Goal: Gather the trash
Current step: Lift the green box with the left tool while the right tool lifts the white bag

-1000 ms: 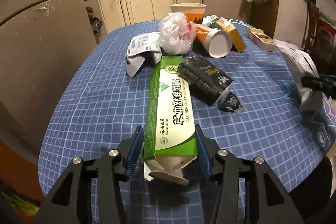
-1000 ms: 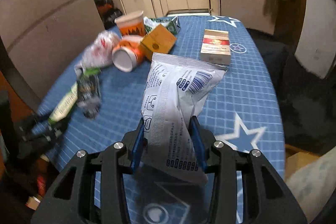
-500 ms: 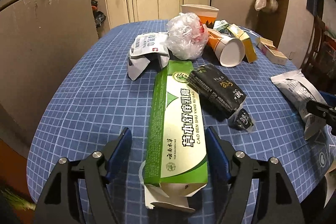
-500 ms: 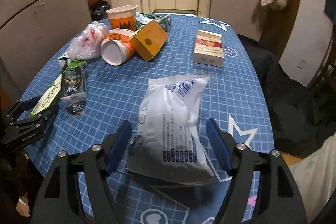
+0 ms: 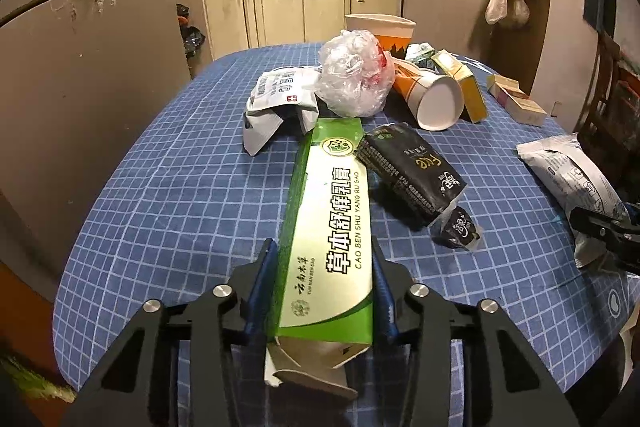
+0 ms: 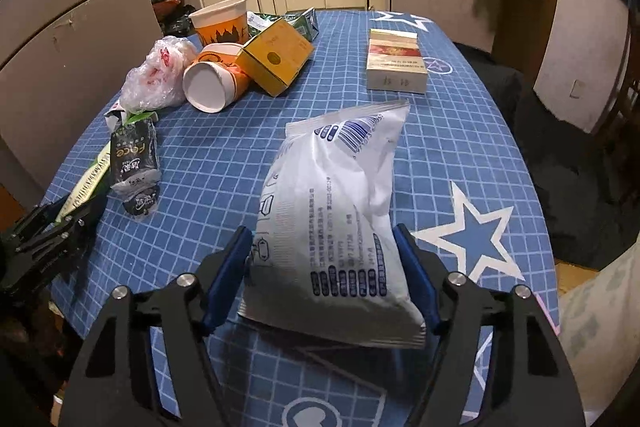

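1. Two pieces are in play on the near desk (image 5: 160, 211): a green carton (image 5: 332, 227) at left, a white pouch (image 6: 336, 219) at right.
2. Left tongs (image 5: 324, 287) pinch the carton's near end; it looks light, stiff but crushable, its end flap open, so hold the side walls.
3. Right tongs (image 6: 324, 263) flank the pouch's near end, seemingly just touching: soft, puffy, slick film, best held mid-body.

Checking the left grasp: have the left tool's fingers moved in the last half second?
Yes. The left tool has closed inward; its fingers now press the green box, which lies on the table.
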`<state>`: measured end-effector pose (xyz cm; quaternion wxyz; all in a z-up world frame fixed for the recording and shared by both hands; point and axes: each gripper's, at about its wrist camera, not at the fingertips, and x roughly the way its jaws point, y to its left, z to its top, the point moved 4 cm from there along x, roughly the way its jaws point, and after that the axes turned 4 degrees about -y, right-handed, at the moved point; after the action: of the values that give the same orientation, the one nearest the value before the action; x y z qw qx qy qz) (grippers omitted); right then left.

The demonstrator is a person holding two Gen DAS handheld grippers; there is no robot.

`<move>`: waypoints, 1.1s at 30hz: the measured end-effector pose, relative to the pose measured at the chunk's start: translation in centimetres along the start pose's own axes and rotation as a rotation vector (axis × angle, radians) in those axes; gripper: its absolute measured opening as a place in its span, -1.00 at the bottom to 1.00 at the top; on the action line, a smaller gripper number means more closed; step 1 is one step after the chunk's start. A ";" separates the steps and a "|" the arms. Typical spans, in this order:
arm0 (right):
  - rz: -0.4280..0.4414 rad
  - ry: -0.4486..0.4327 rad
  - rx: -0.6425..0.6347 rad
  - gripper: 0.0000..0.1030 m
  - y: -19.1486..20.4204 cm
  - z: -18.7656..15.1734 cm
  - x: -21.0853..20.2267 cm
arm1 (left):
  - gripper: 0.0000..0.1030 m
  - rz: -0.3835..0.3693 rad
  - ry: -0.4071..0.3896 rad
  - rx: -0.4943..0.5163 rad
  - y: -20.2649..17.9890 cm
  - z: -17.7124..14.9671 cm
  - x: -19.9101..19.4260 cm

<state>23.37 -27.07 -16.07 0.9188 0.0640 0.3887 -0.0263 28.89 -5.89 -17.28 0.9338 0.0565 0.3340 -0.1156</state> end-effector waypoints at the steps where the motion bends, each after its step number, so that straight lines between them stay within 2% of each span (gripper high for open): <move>1: 0.001 -0.006 0.000 0.08 -0.1 -0.1 -0.1 | -0.19 0.000 -0.003 -0.004 0.1 -0.1 -0.1; 2: 0.001 -0.014 -0.002 -0.02 -0.1 -0.1 -0.2 | -0.20 0.001 -0.006 -0.008 0.2 -0.1 -0.2; 6: 0.020 -0.031 0.009 -0.11 -0.1 -0.2 -1.0 | -0.22 0.015 0.007 -0.019 0.6 -0.5 -1.3; 11: 0.036 -0.076 -0.014 -0.14 0.8 0.1 -3.1 | -0.22 0.033 -0.040 0.030 0.5 -0.5 -4.8; 21: 0.078 -0.172 -0.028 -0.15 2.1 1.0 -7.9 | -0.22 0.037 -0.117 0.001 0.9 1.3 -9.7; 33: 0.050 -0.262 -0.019 -0.15 1.4 1.1 -13.1 | -0.22 -0.014 -0.194 0.050 -3.4 4.1 -12.0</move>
<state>15.22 -25.81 -5.78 0.9626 0.0609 0.2640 -0.0076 21.54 -7.77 -6.54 0.9592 0.0661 0.2392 -0.1352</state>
